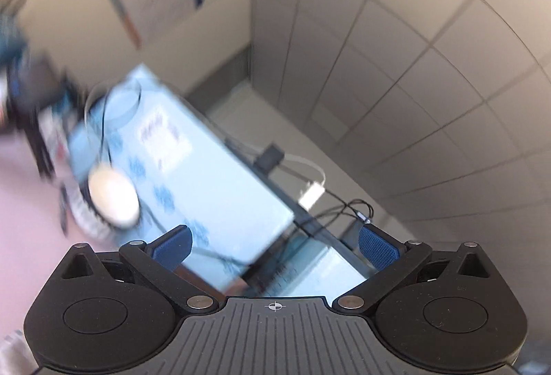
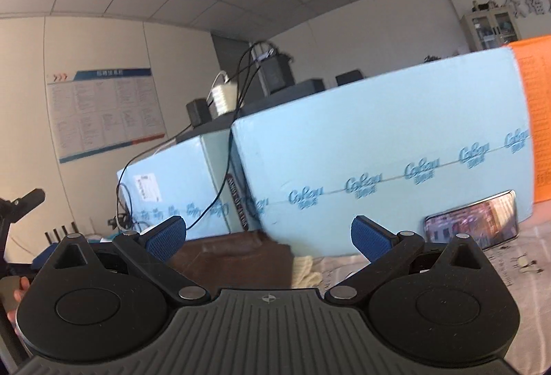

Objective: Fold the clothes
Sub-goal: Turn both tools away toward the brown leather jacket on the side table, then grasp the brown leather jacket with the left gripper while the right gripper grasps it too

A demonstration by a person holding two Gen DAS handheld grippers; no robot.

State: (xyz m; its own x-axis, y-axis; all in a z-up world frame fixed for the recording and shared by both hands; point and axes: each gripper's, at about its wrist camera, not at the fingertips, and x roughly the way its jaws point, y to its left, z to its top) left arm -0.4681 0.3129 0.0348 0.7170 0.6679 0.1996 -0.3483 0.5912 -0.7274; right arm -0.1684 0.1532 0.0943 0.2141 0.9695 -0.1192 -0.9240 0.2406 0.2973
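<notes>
My left gripper (image 1: 275, 242) is open and empty, tilted up toward the wall and ceiling; the left wrist view is blurred. My right gripper (image 2: 268, 235) is open and empty, held above the table's near edge. A small cream knitted piece of cloth (image 2: 306, 270) lies on the patterned table cover (image 2: 516, 257) just beyond the right gripper. A pale pink surface (image 1: 20, 202) fills the left of the left wrist view; I cannot tell what it is. No other clothing shows.
Light blue foam boards (image 2: 378, 151) stand upright behind the table, also in the left wrist view (image 1: 206, 168). A phone (image 2: 471, 223) leans against one. A brown surface (image 2: 234, 257) lies ahead. Cables and a white charger (image 2: 222, 95) sit on top. An orange sheet (image 2: 537, 120) is at right.
</notes>
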